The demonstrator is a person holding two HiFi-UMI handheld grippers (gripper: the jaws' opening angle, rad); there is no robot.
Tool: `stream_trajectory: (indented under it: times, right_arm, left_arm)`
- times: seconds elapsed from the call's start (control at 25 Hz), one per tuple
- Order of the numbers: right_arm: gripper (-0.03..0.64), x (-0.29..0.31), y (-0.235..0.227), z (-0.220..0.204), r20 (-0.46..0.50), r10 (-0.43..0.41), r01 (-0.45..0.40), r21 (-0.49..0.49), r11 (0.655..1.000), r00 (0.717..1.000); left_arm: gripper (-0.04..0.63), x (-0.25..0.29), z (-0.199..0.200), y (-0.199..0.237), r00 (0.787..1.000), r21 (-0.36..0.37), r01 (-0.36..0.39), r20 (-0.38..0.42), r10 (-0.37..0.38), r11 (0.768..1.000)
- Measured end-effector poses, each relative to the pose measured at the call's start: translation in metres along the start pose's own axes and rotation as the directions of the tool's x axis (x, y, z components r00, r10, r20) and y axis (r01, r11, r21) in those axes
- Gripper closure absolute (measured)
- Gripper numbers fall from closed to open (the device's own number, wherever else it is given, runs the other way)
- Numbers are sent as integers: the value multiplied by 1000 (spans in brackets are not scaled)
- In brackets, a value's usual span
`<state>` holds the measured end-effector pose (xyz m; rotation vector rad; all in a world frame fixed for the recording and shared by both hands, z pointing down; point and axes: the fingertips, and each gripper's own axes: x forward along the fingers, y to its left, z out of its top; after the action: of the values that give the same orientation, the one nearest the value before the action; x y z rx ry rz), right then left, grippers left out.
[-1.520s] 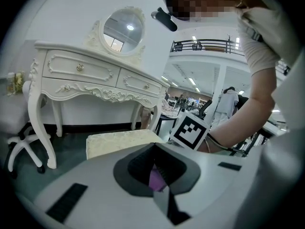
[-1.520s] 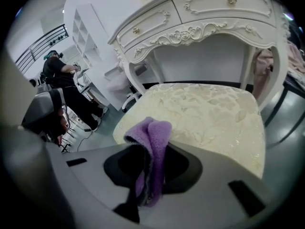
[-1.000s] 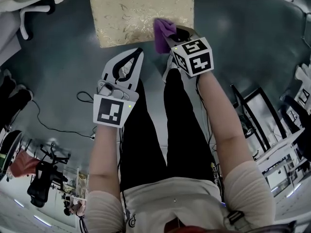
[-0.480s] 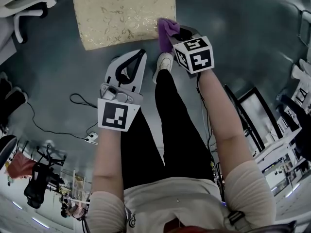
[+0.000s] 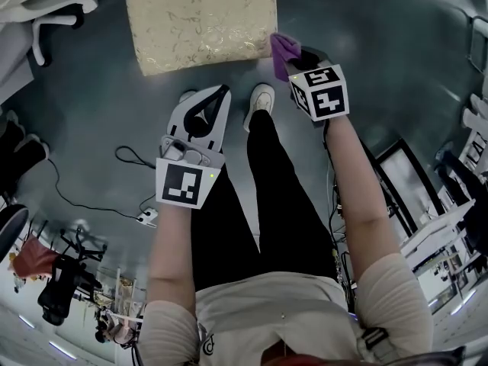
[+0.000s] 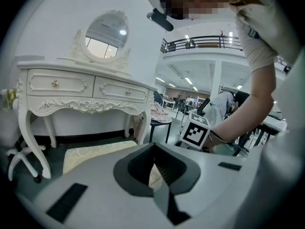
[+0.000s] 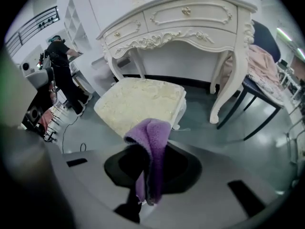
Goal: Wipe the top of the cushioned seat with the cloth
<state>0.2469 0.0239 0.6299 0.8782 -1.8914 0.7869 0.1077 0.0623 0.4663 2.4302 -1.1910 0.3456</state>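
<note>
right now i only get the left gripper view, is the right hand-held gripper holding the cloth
observer: Yes. Its own view shows the right hand-held gripper shut on the purple cloth.
operator: is the cloth on the seat
observer: The head view puts the cloth at the near right corner of the cushioned seat. I can't tell if it touches.
operator: and where's my left one
observer: In the head view the left hand-held gripper is short of the seat, over the floor.
</note>
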Motion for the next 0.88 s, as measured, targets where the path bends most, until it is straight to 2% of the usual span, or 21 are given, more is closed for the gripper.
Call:
stream_trajectory:
  times: [0.12, 0.24, 0.44, 0.6, 0.76, 0.88]
  right_arm:
    - [535, -28, 13, 20, 64, -8, 7, 7, 1000, 998]
    - [535, -60, 34, 47, 144, 1, -4, 22, 1000, 990]
    - [534, -129, 69, 100, 278, 3, -5, 8, 1000, 961]
    - [534, -190, 89, 154, 406, -10, 21, -23, 1000, 914]
    - [534, -256, 104, 205, 520, -23, 58, -52, 997, 854]
    - [534, -306, 118, 233, 573, -28, 76, -59, 995, 819]
  left_arm:
    - [581, -12, 26, 6, 1000, 20, -3, 23, 2, 1000]
    - [581, -26, 58, 20, 997, 42, -42, 61, 39, 998]
    - [581, -57, 120, 34, 991, 69, -102, 98, 95, 992]
    - [581, -84, 178, 30, 986, 58, -79, 154, 69, 995]
    - [581, -114, 232, 36, 972, 89, -126, 210, 105, 988]
    - [581, -138, 271, 34, 962, 132, -161, 242, 125, 978]
